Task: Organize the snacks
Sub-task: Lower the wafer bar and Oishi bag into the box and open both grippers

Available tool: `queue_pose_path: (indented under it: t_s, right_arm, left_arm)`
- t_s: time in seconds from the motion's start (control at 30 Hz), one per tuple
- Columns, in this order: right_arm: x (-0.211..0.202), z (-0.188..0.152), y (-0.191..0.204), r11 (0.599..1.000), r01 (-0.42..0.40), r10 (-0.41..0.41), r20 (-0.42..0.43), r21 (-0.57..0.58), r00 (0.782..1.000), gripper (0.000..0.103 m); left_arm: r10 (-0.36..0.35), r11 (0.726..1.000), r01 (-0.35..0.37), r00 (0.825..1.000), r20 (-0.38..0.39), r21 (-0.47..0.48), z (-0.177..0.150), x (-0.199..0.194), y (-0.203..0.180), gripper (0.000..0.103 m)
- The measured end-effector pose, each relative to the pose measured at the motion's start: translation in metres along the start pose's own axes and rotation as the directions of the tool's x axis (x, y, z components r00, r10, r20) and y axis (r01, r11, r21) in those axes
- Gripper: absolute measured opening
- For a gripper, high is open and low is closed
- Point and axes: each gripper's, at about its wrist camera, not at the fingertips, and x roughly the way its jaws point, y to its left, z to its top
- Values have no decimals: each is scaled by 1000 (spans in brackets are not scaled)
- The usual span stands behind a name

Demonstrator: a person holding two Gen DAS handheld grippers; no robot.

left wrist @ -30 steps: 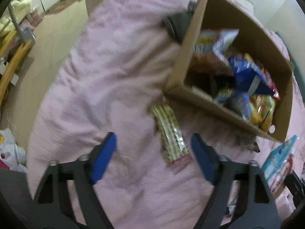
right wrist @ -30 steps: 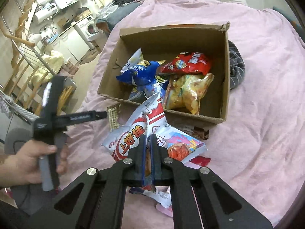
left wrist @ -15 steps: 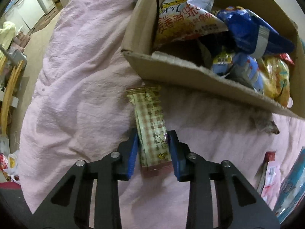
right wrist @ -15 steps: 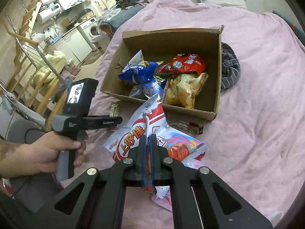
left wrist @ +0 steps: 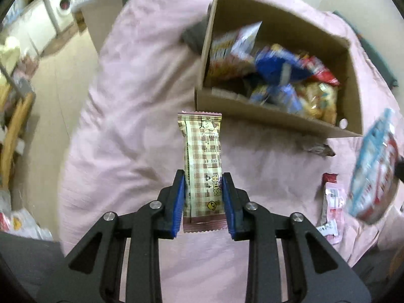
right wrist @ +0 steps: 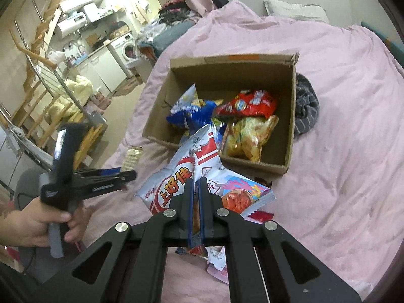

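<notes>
A checked beige-and-brown snack bar [left wrist: 202, 151] stands upright off the pink bedcover [left wrist: 131, 116], with my left gripper [left wrist: 203, 176] shut on its lower half. Ahead and to the right is an open cardboard box [left wrist: 277, 121] with several snack bags inside. In the right wrist view my right gripper [right wrist: 196, 180] is shut on a white, red and blue chip bag [right wrist: 181, 176], held just in front of the box [right wrist: 232, 59]. That view also shows a hand [right wrist: 32, 224] holding the left gripper [right wrist: 126, 174] with the bar [right wrist: 132, 155] sticking up from it.
A small red-and-white wrapper [left wrist: 333, 199] and a brown wrapper [left wrist: 318, 149] lie on the bedcover near the box. A striped grey garment [right wrist: 305, 106] sits against the box's right side. The bed's left edge drops to the floor; a wooden staircase [right wrist: 38, 96] stands there.
My left gripper went from wide open over the lying bar to shut on it, then lifted it off the bedcover and back from the box. The right gripper kept still with the bag.
</notes>
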Motion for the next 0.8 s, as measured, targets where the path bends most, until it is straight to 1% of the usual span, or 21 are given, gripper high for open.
queue_pose_path:
  t_s: [0.13,0.2,0.37,0.47,0.63,0.73,0.8]
  right_arm:
    - [-5,12,-1,1000,-9,9,32,14,999,4]
    - [-6,22,1,1000,1,-1,44,0,999,4]
    - [-7,52,0,1000,23,-23,76,-11,997,4]
    - [-4,70,-4,999,44,-44,94,2,995,4]
    - [9,98,-14,996,86,-89,133,33,987,4]
    - [20,109,-23,991,111,-120,138,69,983,4]
    - [26,112,-29,987,127,-140,151,96,979,4]
  left_arm:
    - [9,999,-12,997,83,41,20,-27,4,24]
    - [8,999,-13,993,116,48,31,-39,6,24]
    - [-20,998,9,986,166,67,61,-52,0,24]
    - [-28,995,9,982,189,100,75,-52,-10,24]
    - [-52,992,26,977,206,125,101,-42,-27,24]
    - [-59,990,26,971,234,142,115,-32,-36,24]
    - [-54,987,13,966,254,162,122,-23,-42,24]
